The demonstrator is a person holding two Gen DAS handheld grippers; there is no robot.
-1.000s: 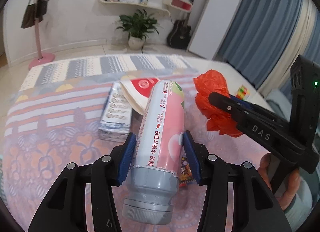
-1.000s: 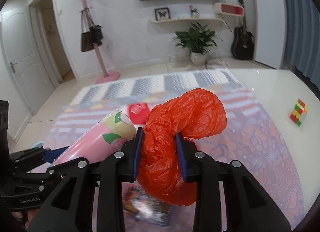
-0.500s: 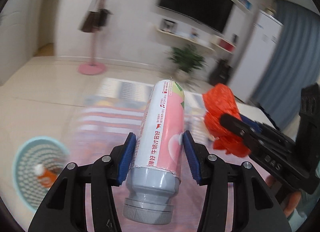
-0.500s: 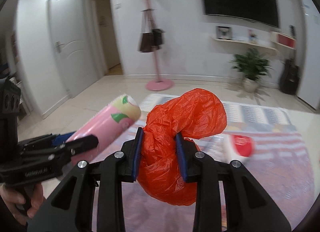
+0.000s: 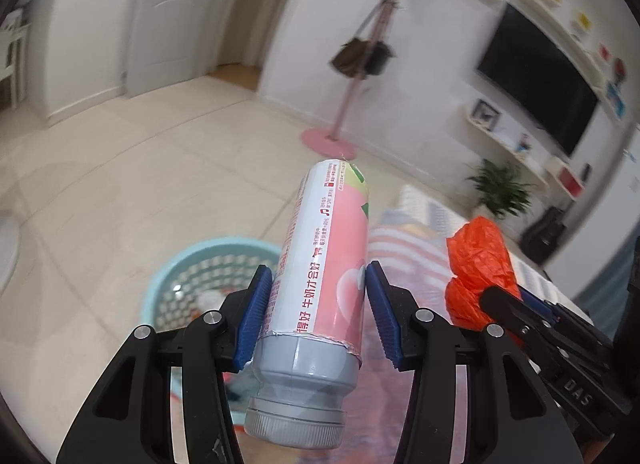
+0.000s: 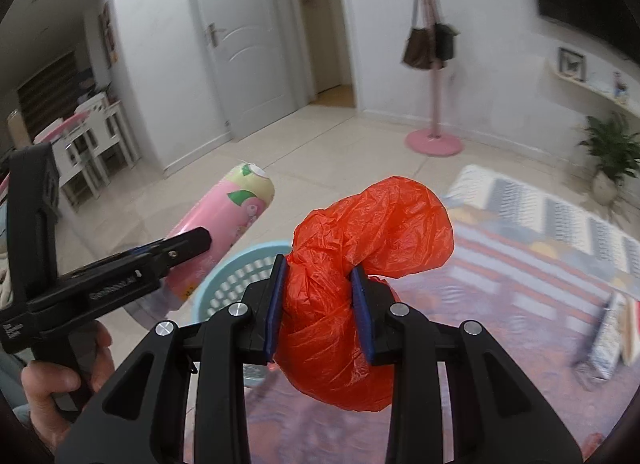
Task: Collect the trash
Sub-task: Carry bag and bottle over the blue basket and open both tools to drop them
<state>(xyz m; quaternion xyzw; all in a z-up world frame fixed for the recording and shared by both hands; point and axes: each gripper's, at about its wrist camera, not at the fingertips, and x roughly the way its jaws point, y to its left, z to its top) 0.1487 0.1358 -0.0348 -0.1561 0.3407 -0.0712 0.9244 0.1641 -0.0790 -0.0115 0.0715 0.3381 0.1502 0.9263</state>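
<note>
The left gripper (image 5: 318,316) is clamped on a pink bottle (image 5: 328,264); the right gripper (image 6: 320,304) squeezes an orange bag (image 6: 360,272). Only the left view shows inside the blue basket (image 5: 160,280) at 9 o'clock, its contents blurred.

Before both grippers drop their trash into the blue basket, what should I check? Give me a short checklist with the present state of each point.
1. Left gripper holds the bottle firmly: ok, both pads press its sides.
2. Right gripper holds the orange bag firmly: ok, pinched at its waist.
3. Basket in view and open on top: ok, on the floor beyond the rug's edge.
4. Bottle directly above the basket: cannot tell; it overlaps the rim only in the picture.
5. Bag directly above the basket: cannot tell, the basket is mostly hidden behind it.
6. Room inside the basket: cannot tell, the view is blurred.
</note>
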